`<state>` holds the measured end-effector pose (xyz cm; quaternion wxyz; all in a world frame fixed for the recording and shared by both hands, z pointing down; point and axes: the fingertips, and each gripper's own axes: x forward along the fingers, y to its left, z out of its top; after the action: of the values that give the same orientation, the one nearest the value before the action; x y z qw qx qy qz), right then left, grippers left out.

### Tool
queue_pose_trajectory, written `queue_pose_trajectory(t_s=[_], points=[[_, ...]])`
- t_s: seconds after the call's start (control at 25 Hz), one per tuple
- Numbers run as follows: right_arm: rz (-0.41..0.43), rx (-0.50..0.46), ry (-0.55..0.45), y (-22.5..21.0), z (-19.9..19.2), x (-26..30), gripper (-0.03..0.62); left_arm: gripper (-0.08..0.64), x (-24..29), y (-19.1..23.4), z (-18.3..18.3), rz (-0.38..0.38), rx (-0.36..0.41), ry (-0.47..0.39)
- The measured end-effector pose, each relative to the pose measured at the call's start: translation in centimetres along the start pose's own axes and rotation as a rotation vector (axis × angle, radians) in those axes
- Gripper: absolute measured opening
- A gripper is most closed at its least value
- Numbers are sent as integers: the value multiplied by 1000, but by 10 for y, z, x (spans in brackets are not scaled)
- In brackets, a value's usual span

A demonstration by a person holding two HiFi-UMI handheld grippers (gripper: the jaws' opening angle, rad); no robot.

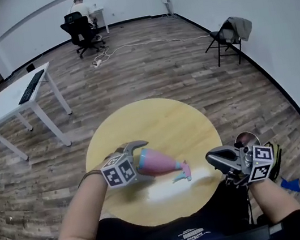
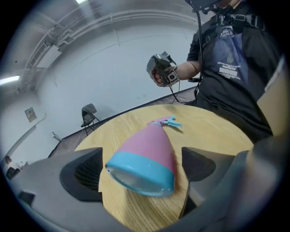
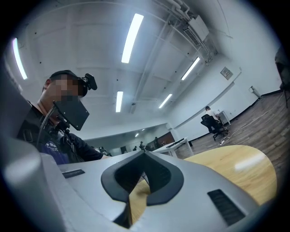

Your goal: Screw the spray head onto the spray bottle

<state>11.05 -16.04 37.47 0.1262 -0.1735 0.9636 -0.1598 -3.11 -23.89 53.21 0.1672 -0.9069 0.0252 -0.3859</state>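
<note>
The spray bottle [image 2: 149,149] lay on its side on the round wooden worktop [image 1: 156,121], with its blue base toward the left gripper [image 1: 141,161] and its spray head [image 2: 166,122] at the far end. That gripper was released, its jaws wide on either side of the base with neither pad pressing on it. The right gripper [image 1: 209,158] hung by the worktop's near edge, apart from the bottle, clenched on nothing.

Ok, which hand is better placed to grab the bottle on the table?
Left. The left tongs stand open either side of the spray bottle, at its teal base, not pressing. The right tongs are shut, empty, by the table edge.
</note>
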Motion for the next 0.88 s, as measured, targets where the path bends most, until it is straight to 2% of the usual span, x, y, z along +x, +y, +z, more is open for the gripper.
queue_pose_trajectory(t_s=[0.12,0.2,0.28,0.36,0.44,0.56,0.64,0.72,0.8,0.84,0.88], points=[[-14,15,5,-8,-7,-4,9,540,22,-3,-9,-28,60,35],[-19,19,5,-10,-8,-5,9,511,25,-7,-8,-44,97,34],[-20,20,3,-11,-6,-5,9,506,23,-9,-8,-24,111,30],[-23,15,5,-12,-4,-3,9,502,17,-8,-7,33,81,9],[-32,7,3,-13,-3,-3,9,502,0,-6,0,123,8,-56],[-68,10,-4,-22,2,-3,17,500,-45,2,22,327,-85,-181],[-83,41,8,-27,3,5,70,500,-78,3,34,465,-66,-205],[-60,108,43,-26,-1,21,213,500,-107,-4,47,565,-15,-186],[3,208,85,-20,-5,41,349,500,-132,-15,66,618,27,-162],[40,258,106,-15,-7,51,380,500,-140,-20,73,639,57,-150],[75,300,127,-10,-9,60,383,500,-147,-25,78,658,93,-133]])
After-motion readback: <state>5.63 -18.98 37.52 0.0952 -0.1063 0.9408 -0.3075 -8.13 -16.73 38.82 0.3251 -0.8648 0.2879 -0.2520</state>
